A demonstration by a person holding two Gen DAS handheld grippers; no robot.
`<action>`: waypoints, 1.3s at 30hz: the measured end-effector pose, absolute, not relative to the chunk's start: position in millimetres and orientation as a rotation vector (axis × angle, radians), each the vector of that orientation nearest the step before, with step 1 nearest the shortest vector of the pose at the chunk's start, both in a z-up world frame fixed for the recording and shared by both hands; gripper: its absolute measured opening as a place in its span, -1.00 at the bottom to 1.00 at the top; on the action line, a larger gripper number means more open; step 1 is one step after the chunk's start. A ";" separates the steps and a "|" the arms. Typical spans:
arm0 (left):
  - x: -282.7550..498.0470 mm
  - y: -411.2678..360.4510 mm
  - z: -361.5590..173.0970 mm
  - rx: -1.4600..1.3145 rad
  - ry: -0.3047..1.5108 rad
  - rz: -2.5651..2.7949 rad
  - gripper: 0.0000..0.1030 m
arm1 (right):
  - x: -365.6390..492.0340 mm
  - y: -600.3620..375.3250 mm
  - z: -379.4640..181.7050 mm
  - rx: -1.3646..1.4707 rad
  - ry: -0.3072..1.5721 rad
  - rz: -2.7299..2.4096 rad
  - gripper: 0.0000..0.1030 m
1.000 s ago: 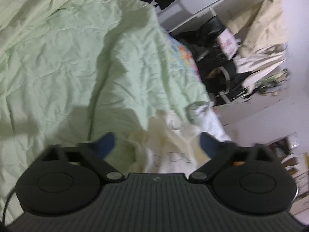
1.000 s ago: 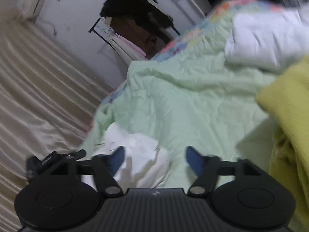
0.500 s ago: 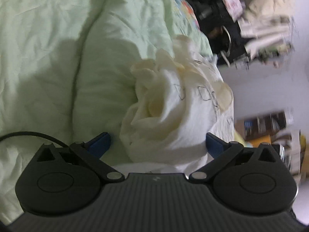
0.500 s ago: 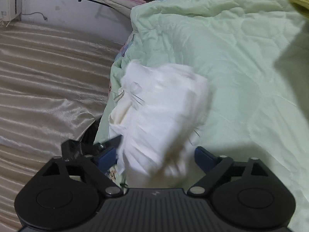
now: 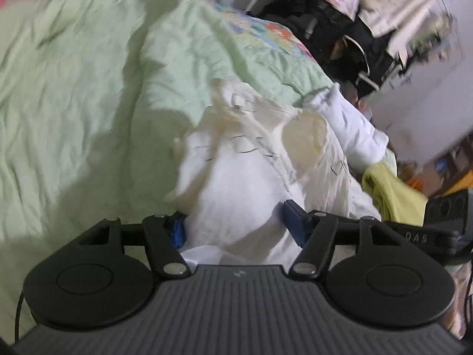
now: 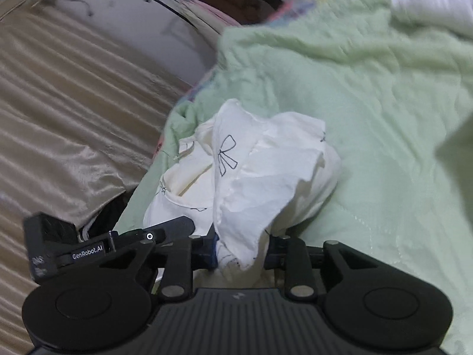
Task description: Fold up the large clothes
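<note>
Left wrist view: the left claw (image 5: 233, 224) has a thick bunch of a cream-white garment (image 5: 254, 174) between its blue pads (image 5: 295, 222), and its jaws are closing on the cloth, which bulges up and over both pads so that they already press into it. The garment, printed with thin black outline figures, lies crumpled on a pale green quilt (image 5: 88, 97) that covers a bed. Just beyond the garment on the right lies a white cloth (image 5: 351, 124), and beside that a yellow-green cloth (image 5: 390, 195). Past the far edge of the bed stands a dark clutter of bags and clothes (image 5: 348, 29), blurred. In the right wrist view the right claw (image 6: 242, 248) is also closing, with a narrow fold of the same garment (image 6: 266, 171) pinched between its jaws; the rest of the cloth heaps up ahead of it, a black bow print showing on top. The garment sits near the edge of the quilt (image 6: 369, 88), and beyond that edge hangs a beige curtain (image 6: 59, 103) with shiny pleats. The tip of the left claw (image 6: 165, 233) shows at the lower left, touching the garment.
</note>
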State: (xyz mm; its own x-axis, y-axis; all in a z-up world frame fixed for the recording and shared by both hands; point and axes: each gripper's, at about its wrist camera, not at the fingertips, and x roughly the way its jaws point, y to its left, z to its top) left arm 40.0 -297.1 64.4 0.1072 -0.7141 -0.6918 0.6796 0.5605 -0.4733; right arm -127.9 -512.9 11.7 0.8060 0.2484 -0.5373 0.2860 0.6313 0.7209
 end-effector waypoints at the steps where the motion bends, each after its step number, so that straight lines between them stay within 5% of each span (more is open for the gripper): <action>1: 34.8 -300.3 73.9 -0.015 1.023 -1.038 0.20 | -132.1 -514.2 17.0 0.909 0.637 -0.017 -0.52; 9: 6.7 -342.1 126.2 0.031 0.924 -1.165 0.21 | -175.8 -536.2 61.7 0.904 0.467 -0.019 -0.52; 17: -38.7 -464.3 153.2 -0.011 0.835 -1.458 0.24 | -271.6 -580.0 126.4 0.728 0.186 -0.307 -0.52; 27: -108.5 -633.8 90.7 0.219 0.885 -1.458 0.37 | -308.3 -659.7 114.4 0.533 0.271 -0.762 -0.52; 32: -89.4 -650.8 35.4 0.153 1.123 -1.385 0.83 | -311.0 -708.4 58.3 0.750 0.390 -0.782 -0.21; 35: -74.9 -638.0 33.5 0.023 1.155 -1.369 0.79 | -323.8 -713.5 55.9 0.829 0.331 -0.725 0.02; 39: -64.5 -601.7 66.9 -0.130 1.052 -1.342 0.76 | -345.4 -704.8 67.8 0.849 0.255 -0.683 0.09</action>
State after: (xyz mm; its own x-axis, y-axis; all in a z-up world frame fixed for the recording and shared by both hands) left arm -64.5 -601.7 66.9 -0.1319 -0.8305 -0.5411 0.7240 0.2921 -0.6249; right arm -345.4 -704.8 67.8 0.7608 -0.4519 -0.4658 0.6465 0.4655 0.6044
